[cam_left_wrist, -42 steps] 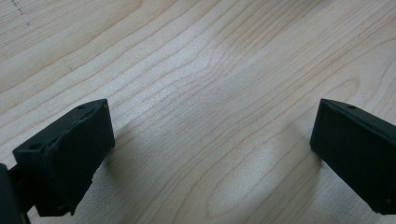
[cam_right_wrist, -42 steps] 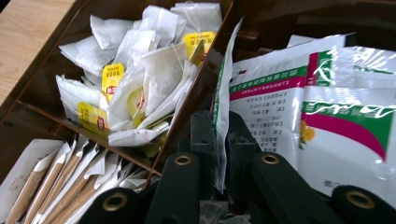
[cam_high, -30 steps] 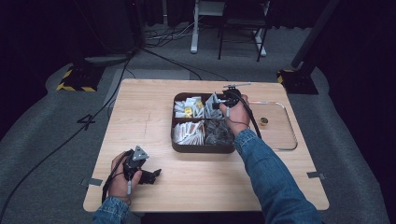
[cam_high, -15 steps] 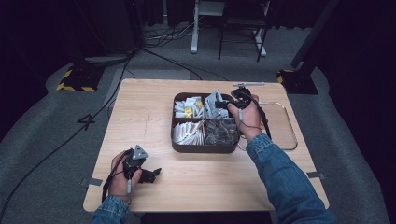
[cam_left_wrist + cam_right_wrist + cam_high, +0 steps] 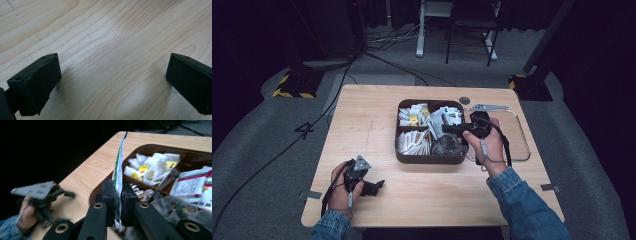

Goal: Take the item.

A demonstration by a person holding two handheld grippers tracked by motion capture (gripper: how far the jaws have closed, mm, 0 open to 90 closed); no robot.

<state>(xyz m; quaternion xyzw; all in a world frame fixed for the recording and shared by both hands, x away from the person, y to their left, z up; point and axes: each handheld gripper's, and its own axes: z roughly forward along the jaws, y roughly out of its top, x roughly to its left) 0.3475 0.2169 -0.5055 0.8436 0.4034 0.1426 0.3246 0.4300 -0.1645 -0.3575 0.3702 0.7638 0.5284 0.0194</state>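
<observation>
Left hand (image 5: 343, 186) rests low near the body, its left gripper (image 5: 373, 188) lying flat with jaws spread wide. Right hand (image 5: 490, 145) reaches forward, the right gripper (image 5: 117, 202) pinched tight on a thin sachet (image 5: 119, 167).

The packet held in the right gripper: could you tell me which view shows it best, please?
The right gripper view: the packet stands edge-on, clamped by the right gripper. The high view shows it small over the tray. The left gripper view shows bare tabletop.
</observation>
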